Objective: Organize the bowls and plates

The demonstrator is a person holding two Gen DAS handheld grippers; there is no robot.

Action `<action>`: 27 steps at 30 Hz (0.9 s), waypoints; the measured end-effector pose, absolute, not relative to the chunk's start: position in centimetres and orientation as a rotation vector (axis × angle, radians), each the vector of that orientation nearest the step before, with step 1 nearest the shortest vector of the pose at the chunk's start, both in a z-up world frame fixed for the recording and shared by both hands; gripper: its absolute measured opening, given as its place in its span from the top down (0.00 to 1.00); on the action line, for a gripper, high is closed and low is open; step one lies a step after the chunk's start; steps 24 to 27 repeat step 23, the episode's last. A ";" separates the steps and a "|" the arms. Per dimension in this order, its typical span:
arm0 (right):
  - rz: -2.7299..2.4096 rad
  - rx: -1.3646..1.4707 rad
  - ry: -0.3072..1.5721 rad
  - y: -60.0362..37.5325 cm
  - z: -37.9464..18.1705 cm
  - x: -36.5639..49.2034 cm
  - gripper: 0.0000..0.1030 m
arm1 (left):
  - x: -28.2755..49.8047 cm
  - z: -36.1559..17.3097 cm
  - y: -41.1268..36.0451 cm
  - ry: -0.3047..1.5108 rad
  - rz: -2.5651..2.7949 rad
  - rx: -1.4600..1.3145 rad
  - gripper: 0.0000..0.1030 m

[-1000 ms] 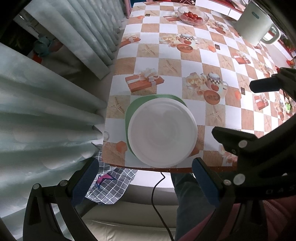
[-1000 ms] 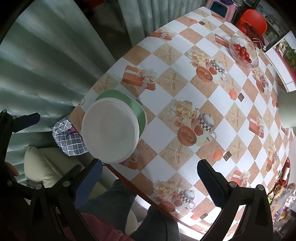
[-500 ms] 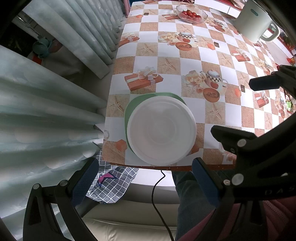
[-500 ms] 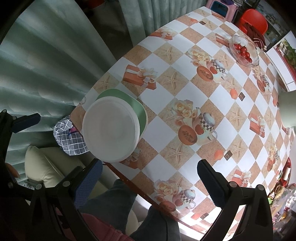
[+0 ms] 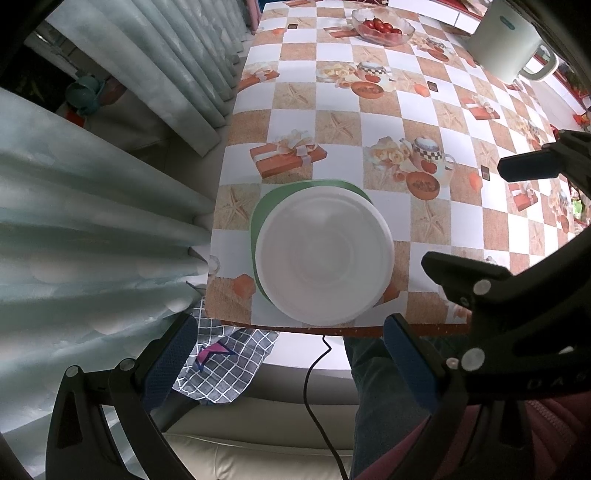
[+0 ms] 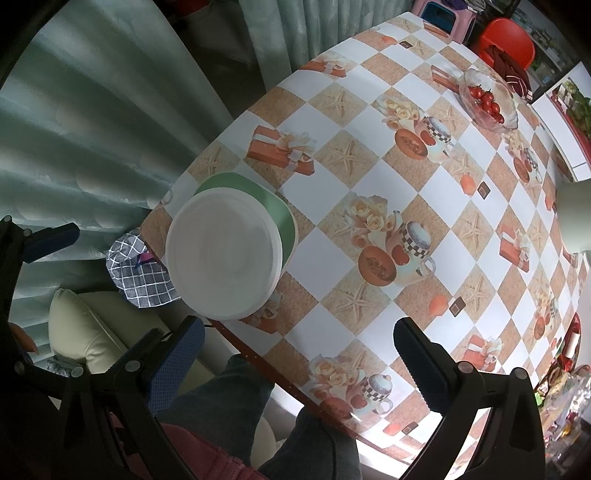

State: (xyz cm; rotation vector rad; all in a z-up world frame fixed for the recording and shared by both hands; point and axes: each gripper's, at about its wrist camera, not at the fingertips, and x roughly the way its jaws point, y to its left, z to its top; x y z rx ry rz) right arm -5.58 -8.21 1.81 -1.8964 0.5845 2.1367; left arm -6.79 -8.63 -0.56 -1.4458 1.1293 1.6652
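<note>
White round bowl (image 5: 323, 254): we see it sitting on the green plate (image 5: 264, 214), close to the table's (image 5: 369, 122) near edge, by the curtain-side corner.
Left hand-held gripper (image 5: 291, 363): we find its blue-padded fingers spread apart, empty, off the near edge.
Right hand-held gripper (image 6: 299, 360): we see it likewise wide apart, holding nothing.
Far end: glass bowl of tomatoes (image 5: 382, 26).

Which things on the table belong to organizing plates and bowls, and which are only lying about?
For the job:
white bowl
green plate, under the bowl

Lying about:
glass dish of tomatoes
white kettle
checked cloth, below the table edge
</note>
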 end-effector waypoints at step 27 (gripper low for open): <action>2.153 -1.920 0.589 -8.7 1.3 -5.2 0.00 | -7.3 -0.2 -8.9 1.089 1.658 -1.432 0.02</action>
